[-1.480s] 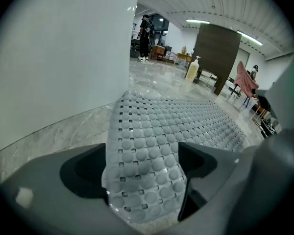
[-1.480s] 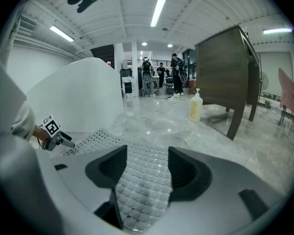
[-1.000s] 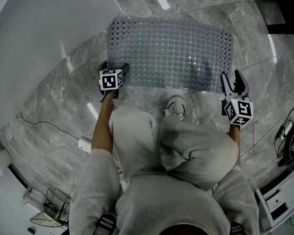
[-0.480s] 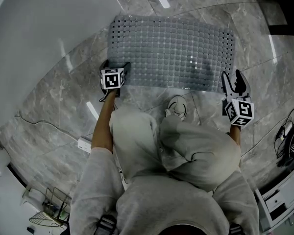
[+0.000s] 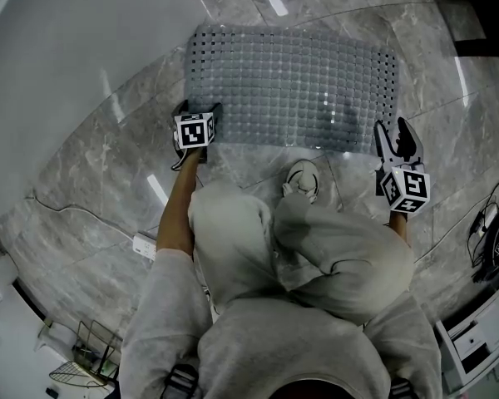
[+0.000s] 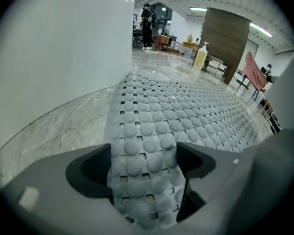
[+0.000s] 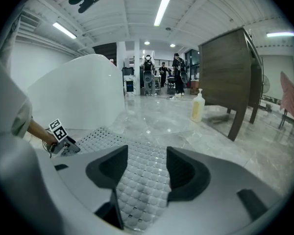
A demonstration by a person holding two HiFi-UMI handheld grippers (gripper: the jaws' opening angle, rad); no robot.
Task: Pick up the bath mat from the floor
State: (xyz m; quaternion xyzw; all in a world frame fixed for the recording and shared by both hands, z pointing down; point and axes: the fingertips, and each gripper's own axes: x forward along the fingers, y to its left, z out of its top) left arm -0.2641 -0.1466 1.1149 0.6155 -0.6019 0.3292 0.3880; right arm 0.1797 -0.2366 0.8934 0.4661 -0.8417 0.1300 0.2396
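Bath mat [image 5: 291, 86] corner between left hand-held gripper's [image 6: 143, 153] just-closing, unclamped jaws; right hand-held gripper [image 7: 147, 155] agape.

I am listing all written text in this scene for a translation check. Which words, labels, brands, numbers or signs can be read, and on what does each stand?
No text can be read in any view.
Left marker cube: only a black-and-white square pattern, no letters.
Right marker cube: the same.
Bottle: any label is too small to read.
Bath mat: no print visible.

White bathtub [image 5: 66, 48] on grey marble floor [image 5: 91, 181], soap bottle [image 7: 198, 106] near wooden cabinet [image 7: 225, 67]
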